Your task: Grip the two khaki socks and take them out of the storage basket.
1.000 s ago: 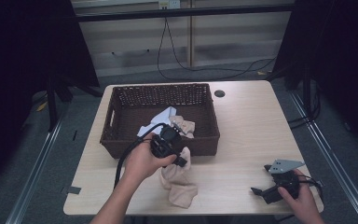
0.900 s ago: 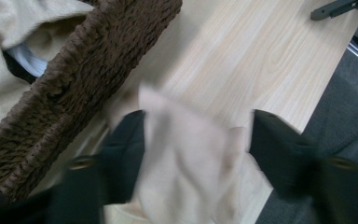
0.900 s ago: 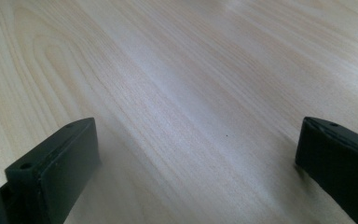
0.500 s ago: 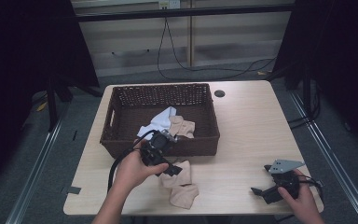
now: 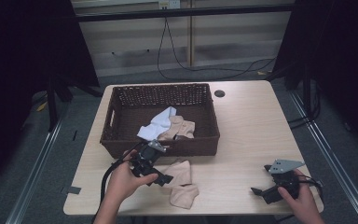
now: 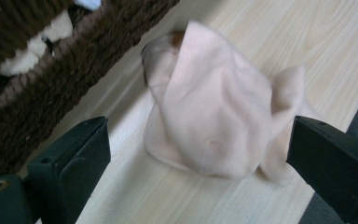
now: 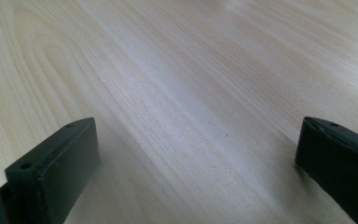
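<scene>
Between basket and table edge, beige sock lies by open-jawed left gripper.

A dark brown woven wicker basket stands on the pale wooden table, holding a white cloth and a beige sock. Just in front of it, the left gripper, its jaws having just been opening, sits beside a crumpled beige sock lying on the table. The right gripper rests near the table's front right corner.

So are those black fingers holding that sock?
No. The left gripper has just opened; the beige sock lies loose on the table. The right gripper is open too, holding nothing.
</scene>
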`<state>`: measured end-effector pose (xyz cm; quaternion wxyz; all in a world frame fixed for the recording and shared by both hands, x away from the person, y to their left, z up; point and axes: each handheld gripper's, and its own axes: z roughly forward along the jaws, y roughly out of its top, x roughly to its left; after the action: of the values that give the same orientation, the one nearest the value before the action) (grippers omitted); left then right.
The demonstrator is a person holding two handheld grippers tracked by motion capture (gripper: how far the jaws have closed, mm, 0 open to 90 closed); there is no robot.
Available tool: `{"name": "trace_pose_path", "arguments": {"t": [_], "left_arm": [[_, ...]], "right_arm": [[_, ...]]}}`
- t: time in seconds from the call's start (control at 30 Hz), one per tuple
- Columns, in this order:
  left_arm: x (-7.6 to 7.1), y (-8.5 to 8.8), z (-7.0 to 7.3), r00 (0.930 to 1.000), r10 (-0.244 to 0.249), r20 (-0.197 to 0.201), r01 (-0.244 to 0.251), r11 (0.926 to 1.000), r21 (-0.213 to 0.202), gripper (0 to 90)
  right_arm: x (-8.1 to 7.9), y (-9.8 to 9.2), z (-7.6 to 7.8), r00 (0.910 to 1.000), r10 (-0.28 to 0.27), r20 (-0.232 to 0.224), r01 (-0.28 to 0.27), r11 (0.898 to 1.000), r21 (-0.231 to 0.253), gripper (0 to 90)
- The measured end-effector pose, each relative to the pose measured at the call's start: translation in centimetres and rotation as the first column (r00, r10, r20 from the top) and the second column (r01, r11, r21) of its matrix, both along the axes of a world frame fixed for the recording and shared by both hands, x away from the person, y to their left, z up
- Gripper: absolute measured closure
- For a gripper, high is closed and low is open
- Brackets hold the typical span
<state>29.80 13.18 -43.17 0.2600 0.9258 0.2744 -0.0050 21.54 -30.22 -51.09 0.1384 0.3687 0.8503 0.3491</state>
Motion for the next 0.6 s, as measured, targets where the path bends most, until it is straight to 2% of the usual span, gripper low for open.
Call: {"name": "trace_pose_path", "arguments": {"t": [0.2, 0.3, 0.33, 0.43, 0.6], "left_arm": [[-0.3, 1.0, -1.4, 0.9998, -0.014, -0.011, 0.014, 0.9999, -0.002, 5.4], [-0.5, 1.5, -2.1, 0.9999, -0.014, 0.004, 0.014, 0.9999, -0.009, 5.4], [-0.5, 1.7, -2.2, 0.9995, -0.031, 0.011, 0.031, 0.9995, -0.005, 5.3], [-0.4, 2.4, -3.0, 0.9997, -0.026, -0.004, 0.026, 0.9996, -0.012, 5.3], [-0.4, 3.3, -4.3, 0.9989, -0.045, 0.012, 0.046, 0.9989, -0.013, 4.7]], "right_arm": [[0.0, 0.0, 0.0, 1.0, 0.0, 0.0, 0.0, 1.0, 0.0, 0.0], [0.0, 0.0, 0.0, 1.0, 0.0, 0.0, 0.0, 1.0, 0.0, 0.0], [0.0, 0.0, 0.0, 1.0, 0.0, 0.0, 0.0, 1.0, 0.0, 0.0], [0.0, 0.0, 0.0, 1.0, 0.0, 0.0, 0.0, 1.0, 0.0, 0.0], [0.0, 0.0, 0.0, 1.0, 0.0, 0.0, 0.0, 1.0, 0.0, 0.0]]}}
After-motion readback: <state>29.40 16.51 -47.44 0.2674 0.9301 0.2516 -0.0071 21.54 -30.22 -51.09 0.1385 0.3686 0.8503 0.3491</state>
